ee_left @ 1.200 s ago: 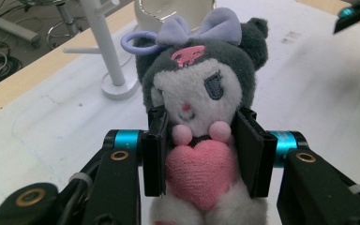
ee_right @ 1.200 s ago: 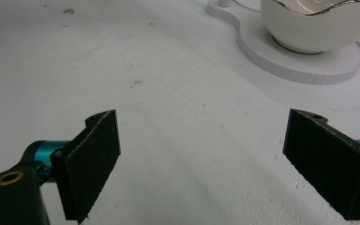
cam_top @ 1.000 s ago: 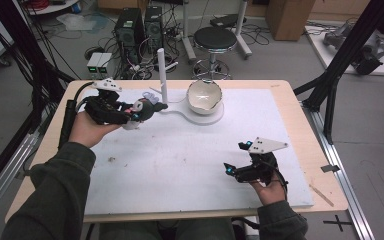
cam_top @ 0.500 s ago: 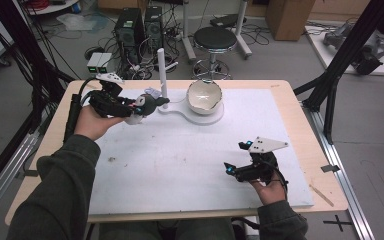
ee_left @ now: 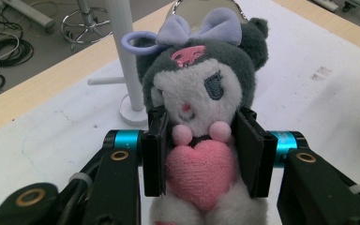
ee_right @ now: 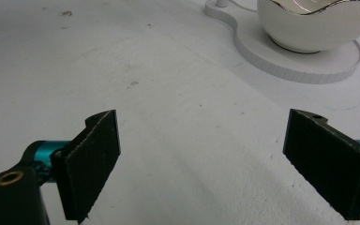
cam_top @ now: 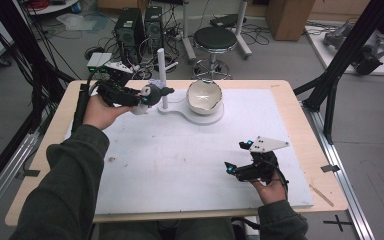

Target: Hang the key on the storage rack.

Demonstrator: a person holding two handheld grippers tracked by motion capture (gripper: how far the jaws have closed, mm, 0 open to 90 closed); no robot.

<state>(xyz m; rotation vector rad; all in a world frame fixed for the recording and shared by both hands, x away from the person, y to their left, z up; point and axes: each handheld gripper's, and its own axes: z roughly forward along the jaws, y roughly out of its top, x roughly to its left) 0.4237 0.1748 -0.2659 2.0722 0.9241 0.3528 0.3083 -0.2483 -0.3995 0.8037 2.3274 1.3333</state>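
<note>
One plush toy (ee_left: 201,122) gripped in my left gripper (ee_left: 201,159) beside the white post (ee_left: 124,56), one bowl (cam_top: 204,96) seemingly empty, my right gripper (ee_right: 215,164) wide open.

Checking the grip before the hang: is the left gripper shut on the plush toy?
Shut on it. The left gripper has a pad pressed against each side of the plush toy, at its pink heart.

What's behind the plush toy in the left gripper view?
Behind the plush toy, held in the left gripper, stand the white post on its white base and part of the bowl. The toy covers most of the bowl.
</note>
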